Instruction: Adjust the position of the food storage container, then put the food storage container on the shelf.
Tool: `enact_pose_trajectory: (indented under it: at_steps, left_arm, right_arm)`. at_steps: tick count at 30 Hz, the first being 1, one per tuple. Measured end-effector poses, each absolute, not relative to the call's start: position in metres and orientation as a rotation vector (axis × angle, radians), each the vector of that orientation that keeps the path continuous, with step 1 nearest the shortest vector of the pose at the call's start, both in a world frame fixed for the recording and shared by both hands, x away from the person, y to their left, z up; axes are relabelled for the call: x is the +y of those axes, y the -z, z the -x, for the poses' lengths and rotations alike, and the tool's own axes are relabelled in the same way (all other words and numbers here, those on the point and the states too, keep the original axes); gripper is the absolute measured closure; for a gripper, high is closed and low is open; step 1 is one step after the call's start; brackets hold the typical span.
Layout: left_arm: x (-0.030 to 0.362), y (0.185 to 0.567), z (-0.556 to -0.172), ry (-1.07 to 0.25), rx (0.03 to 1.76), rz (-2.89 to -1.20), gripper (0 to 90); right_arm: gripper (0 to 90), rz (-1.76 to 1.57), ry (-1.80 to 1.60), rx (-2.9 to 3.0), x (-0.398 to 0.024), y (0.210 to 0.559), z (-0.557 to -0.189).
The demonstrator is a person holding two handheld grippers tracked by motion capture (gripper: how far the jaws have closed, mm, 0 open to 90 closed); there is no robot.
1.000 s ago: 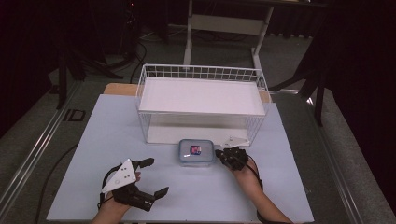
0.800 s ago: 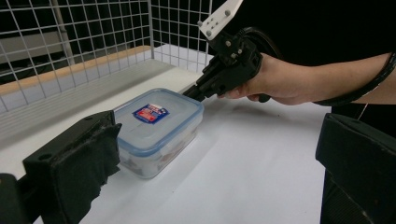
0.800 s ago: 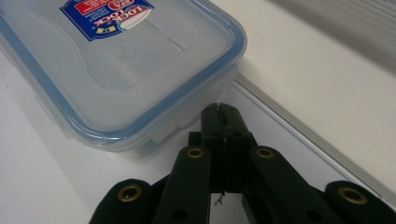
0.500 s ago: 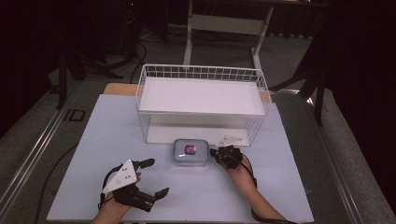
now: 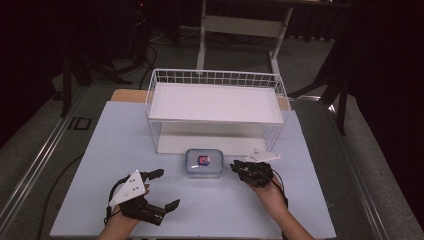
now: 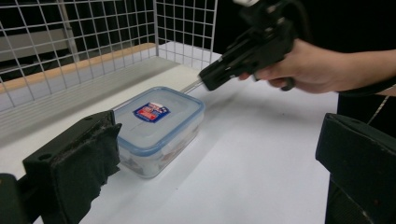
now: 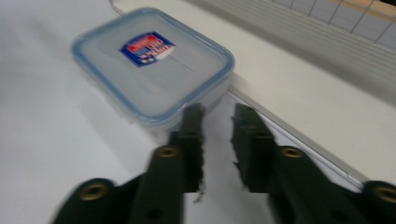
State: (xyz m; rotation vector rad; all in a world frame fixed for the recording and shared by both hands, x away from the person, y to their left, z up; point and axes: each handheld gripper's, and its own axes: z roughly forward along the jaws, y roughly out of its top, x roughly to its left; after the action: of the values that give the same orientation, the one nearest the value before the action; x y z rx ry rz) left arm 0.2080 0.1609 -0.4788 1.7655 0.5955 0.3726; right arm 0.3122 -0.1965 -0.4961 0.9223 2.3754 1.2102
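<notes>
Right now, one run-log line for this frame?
right tongs: jaws just opening, nothing between, beside clear blue-rimmed lidded plastic box | left tongs: open, empty | box: on white table, in front of white wire basket

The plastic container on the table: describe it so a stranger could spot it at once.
Start at the white wire basket in the middle of the table. Just in front of its near wall lies the plastic container. It is a small, clear, rounded box with a blue-rimmed lid and a red and blue label.
</notes>
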Motion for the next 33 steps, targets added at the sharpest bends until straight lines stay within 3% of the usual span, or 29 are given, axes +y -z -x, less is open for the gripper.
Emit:
enact_pose_trajectory:
  at_steps: [4,6,7,11,25,33]
  left_arm:
    - [0.162,0.479,-0.213,-0.375,0.61,-1.768,0.5]
    - [0.162,0.477,-0.215,-0.396,0.615,-1.773,0.5]
    - [0.162,0.477,-0.215,-0.396,0.615,-1.773,0.5]
    - [0.162,0.464,-0.217,-0.418,0.604,-1.774,0.5]
    - [0.157,0.464,-0.247,-0.342,0.692,-1.773,0.5]
    - [0.148,0.47,-0.277,-0.273,0.778,-1.837,0.5]
  right_arm:
    - [47.9,-0.92,-1.305,2.365,-0.208,0.488,-0.3]
    - [32.2,-0.907,-1.326,2.373,-0.21,0.485,-0.296]
    - [32.2,-0.907,-1.326,2.373,-0.21,0.485,-0.296]
    - [16.4,-0.892,-1.439,2.381,-0.213,0.479,-0.288]
    - [22.5,-0.88,-1.451,2.279,-0.207,0.474,-0.281]
    - [18.7,-1.051,-1.43,2.272,-0.208,0.473,-0.298]
